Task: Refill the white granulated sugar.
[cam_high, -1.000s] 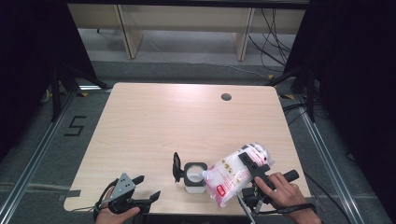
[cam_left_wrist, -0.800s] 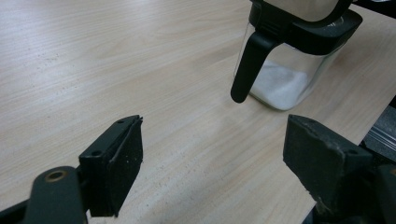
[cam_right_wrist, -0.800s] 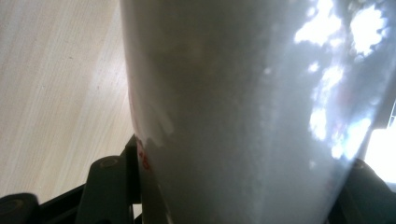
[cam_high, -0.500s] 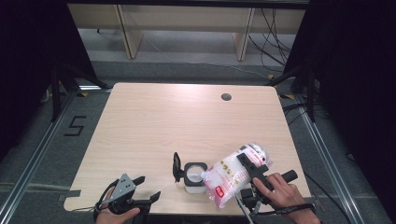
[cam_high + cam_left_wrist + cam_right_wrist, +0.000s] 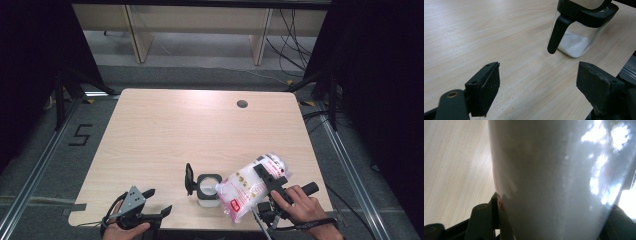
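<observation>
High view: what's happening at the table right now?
A person holds a gripper in each hand. The right gripper is shut on a white plastic bag of white granules, tilted with one end over the open glass jar, as if pouring. The jar has a black flip lid standing open and some white granules inside. The left gripper sits open at the table's near edge, holding nothing.

A translucent plastic bag (image 5: pixel 554 180) of white grains looms right up against the lens, clamped between the right tongs (image 5: pixel 549 220), a black jaw pressing in on either side. Pale wooden table (image 5: pixel 454 165) off to the left.
</observation>
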Demonstrator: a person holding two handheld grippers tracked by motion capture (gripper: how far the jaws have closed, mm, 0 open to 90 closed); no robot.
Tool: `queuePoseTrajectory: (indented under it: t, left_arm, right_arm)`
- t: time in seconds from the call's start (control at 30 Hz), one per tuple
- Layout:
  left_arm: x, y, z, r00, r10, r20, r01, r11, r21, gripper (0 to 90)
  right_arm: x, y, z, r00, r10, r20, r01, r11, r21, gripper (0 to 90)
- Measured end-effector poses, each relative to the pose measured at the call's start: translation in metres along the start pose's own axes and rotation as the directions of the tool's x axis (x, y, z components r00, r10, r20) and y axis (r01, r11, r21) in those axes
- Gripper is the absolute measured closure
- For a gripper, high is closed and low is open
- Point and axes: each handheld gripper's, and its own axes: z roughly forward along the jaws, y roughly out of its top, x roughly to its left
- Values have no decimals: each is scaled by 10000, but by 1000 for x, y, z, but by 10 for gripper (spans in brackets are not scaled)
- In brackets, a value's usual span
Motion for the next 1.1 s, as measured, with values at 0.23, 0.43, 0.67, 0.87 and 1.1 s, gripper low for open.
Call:
queuePoseTrajectory:
  t: [0.23,0.43,0.67,0.87,1.1]
  left_arm:
    - [1,0,-1,9999,115,-84,-113,9997,199,184]
    - [1,1,0,10000,64,-22,-64,9999,152,184]
    - [1,1,0,10000,-39,-72,39,10000,23,184]
    - [3,1,-2,9997,217,-108,-216,9997,128,184]
    - [1,1,-1,9999,106,-126,-103,9998,171,184]
  right_arm:
    - [-5,-1,1,9990,-438,133,440,9989,-133,416]
    - [-2,-2,2,9995,-320,76,321,9993,-182,416]
    - [-1,-1,0,9998,-223,-16,222,9997,-27,416]
    - [-3,-1,2,9984,-539,143,541,9983,-196,416]
    - [-6,-1,1,9973,-697,215,703,9971,-282,417]
